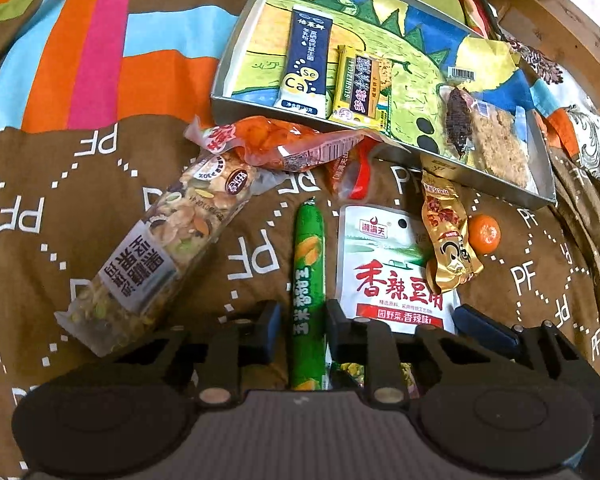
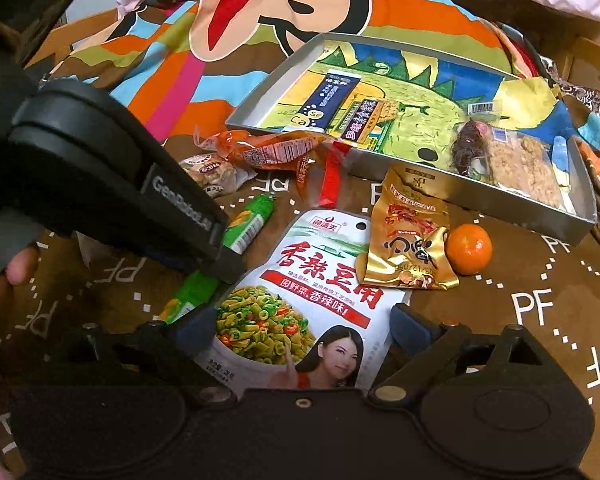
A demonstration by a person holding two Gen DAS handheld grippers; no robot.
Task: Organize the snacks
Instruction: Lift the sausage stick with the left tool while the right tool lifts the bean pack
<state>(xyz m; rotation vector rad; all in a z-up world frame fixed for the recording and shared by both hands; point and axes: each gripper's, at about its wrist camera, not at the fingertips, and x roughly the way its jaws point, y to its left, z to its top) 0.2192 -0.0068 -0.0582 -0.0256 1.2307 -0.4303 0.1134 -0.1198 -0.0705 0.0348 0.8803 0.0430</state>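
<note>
Snacks lie scattered on a brown cartoon-print cloth (image 1: pixel 100 200) in front of a shallow grey tray (image 1: pixel 236 36), the landmark here. Inside the tray rest a navy stick packet (image 1: pixel 306 60), a yellow bar (image 1: pixel 358 88), a dark dried snack (image 1: pixel 459 114) and a crumbly cereal square (image 1: pixel 500 148). Just before the tray's front wall lies an orange vacuum-packed snack (image 1: pixel 288 146), with a clear nut-mix bar (image 1: pixel 160 248) further out from the tray. A gold wrapper (image 2: pixel 410 236) and a small mandarin (image 2: pixel 469 249) sit side by side near the tray's front wall. The left hand-held gripper (image 1: pixel 303 322) has its fingers narrowed around a green corn sausage (image 1: pixel 309 264), the pads at or very near its sides. The right hand-held gripper (image 2: pixel 300 326) is spread wide, its fingers on either side of a white spicy bean pouch (image 2: pixel 320 288) without touching it.
</note>
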